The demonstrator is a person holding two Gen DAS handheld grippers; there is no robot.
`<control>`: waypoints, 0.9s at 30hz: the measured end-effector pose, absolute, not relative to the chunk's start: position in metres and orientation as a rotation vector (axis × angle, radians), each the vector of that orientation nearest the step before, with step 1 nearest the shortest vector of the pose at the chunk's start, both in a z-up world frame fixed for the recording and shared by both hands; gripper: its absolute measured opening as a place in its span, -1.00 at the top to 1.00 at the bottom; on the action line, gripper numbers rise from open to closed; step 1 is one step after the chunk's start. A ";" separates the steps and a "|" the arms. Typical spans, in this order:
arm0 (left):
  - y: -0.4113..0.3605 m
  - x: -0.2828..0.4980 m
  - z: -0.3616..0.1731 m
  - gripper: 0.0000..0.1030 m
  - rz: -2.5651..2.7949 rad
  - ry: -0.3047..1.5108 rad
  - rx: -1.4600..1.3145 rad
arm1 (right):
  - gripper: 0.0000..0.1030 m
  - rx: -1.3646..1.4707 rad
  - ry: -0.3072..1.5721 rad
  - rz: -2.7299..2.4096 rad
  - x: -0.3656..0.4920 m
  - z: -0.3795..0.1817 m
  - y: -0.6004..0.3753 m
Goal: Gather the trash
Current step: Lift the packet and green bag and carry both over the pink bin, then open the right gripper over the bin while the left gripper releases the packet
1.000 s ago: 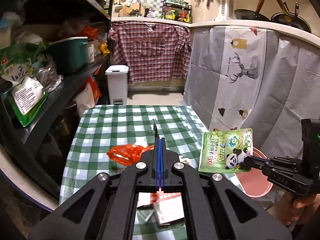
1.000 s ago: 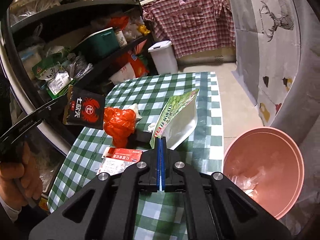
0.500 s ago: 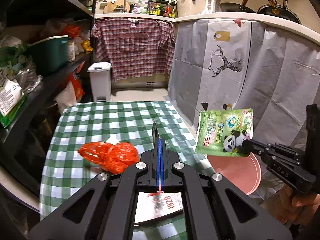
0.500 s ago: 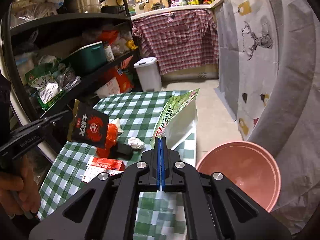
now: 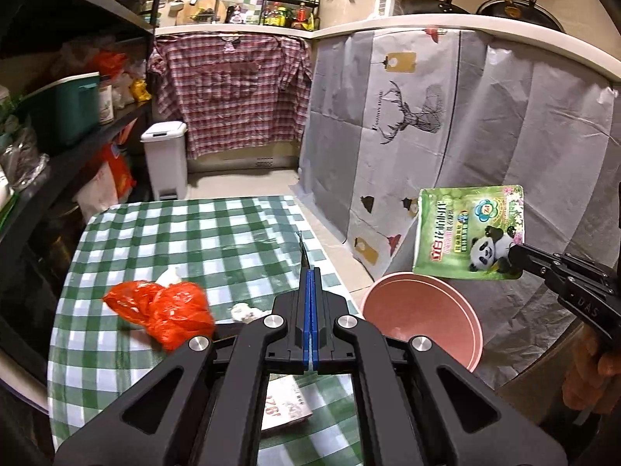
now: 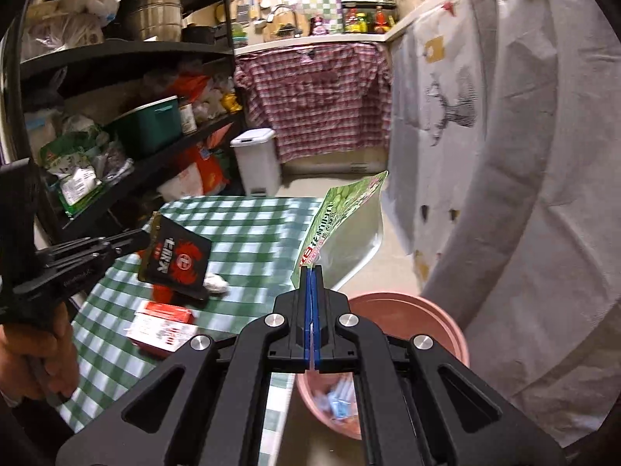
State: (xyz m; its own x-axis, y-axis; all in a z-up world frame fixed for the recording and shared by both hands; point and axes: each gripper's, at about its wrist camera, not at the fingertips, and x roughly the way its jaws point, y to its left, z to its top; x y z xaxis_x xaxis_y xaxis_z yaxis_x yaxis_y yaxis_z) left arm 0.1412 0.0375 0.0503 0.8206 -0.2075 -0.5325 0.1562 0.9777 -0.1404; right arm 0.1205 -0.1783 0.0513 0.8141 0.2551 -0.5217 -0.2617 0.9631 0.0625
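My left gripper [image 5: 311, 272] is shut on a black snack packet with a red crab print, seen edge-on [image 5: 302, 252] here and flat in the right wrist view [image 6: 174, 260], held above the checked table [image 5: 194, 229]. My right gripper [image 6: 313, 270] is shut on a green panda pouch [image 6: 341, 225], which also shows in the left wrist view [image 5: 471, 239] held in the air above the pink bin [image 5: 423, 310]. The bin [image 6: 407, 310] holds some trash.
On the table lie a crumpled red plastic bag [image 5: 163, 310], white tissue wads [image 5: 244, 310], and a red-and-white box [image 6: 163, 326]. Dark shelves [image 6: 128, 116] stand at left, a grey curtain [image 5: 446, 136] at right, a white pedal bin [image 5: 165, 159] beyond the table.
Both grippers have swung to the right with their packets. The green pouch has moved off the table edge to above the pink bin, and the black packet has come nearer the bin.
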 end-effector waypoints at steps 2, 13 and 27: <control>0.032 0.142 0.050 1.00 -0.206 0.576 -0.091 | 0.98 -0.003 0.546 0.247 0.118 0.048 -0.189; -0.005 0.152 0.041 1.00 -0.258 0.602 -0.066 | 0.98 0.010 0.513 0.114 0.117 0.034 -0.221; -0.053 0.162 0.026 1.00 -0.352 0.635 -0.038 | 0.98 0.004 0.578 0.062 0.127 0.017 -0.238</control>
